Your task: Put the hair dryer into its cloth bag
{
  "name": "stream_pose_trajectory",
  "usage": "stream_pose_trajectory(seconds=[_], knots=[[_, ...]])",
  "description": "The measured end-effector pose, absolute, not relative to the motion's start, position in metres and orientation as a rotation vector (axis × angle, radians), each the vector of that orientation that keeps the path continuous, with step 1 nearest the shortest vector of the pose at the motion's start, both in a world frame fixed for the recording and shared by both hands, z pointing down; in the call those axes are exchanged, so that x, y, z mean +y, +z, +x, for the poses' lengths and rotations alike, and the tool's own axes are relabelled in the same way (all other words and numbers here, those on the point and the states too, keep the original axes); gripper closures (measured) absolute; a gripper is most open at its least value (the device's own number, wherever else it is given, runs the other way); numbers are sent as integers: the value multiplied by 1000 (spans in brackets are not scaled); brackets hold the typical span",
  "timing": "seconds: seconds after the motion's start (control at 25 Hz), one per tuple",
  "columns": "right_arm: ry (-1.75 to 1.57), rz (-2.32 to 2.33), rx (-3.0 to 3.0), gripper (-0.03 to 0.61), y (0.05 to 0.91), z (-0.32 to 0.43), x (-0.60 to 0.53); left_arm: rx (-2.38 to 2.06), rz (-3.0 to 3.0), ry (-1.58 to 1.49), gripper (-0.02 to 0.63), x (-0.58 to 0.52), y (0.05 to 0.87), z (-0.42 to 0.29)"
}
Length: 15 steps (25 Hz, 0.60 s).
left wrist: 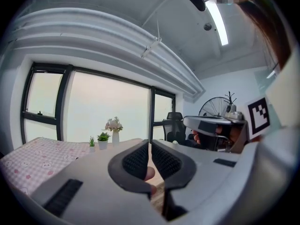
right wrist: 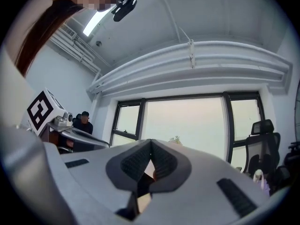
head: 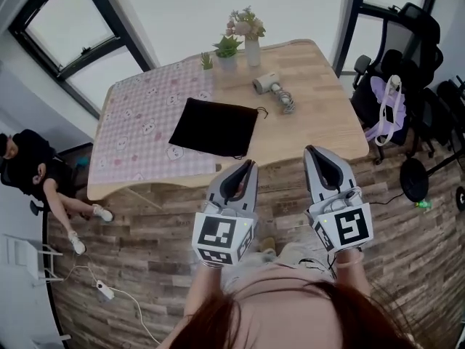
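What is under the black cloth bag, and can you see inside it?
The black bag lies flat, its left part on the pink patterned cloth and its right part on the bare wooden table. Its inside cannot be seen.

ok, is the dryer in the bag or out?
Out. The hair dryer lies on the table, apart from the flat black cloth bag.

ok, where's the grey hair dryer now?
Head view: the pale grey hair dryer lies on the bare wooden tabletop, right of the black cloth bag, near the white flower vase.
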State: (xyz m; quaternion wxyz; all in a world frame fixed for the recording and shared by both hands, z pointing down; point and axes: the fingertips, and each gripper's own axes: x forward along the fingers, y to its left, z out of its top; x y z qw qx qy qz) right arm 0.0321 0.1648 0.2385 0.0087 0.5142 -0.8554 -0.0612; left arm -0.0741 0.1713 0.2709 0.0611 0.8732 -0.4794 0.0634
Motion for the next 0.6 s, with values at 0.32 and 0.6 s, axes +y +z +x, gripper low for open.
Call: stream_pose_trajectory(seconds=[0.32,0.6], knots=[[-186,1639,-2608,578,245,29,135,-1380,2641,222,592,143,286,-83],[-194,1633,-2575,578,256,31,108,-1359,2630,256,592,118,301,-80]])
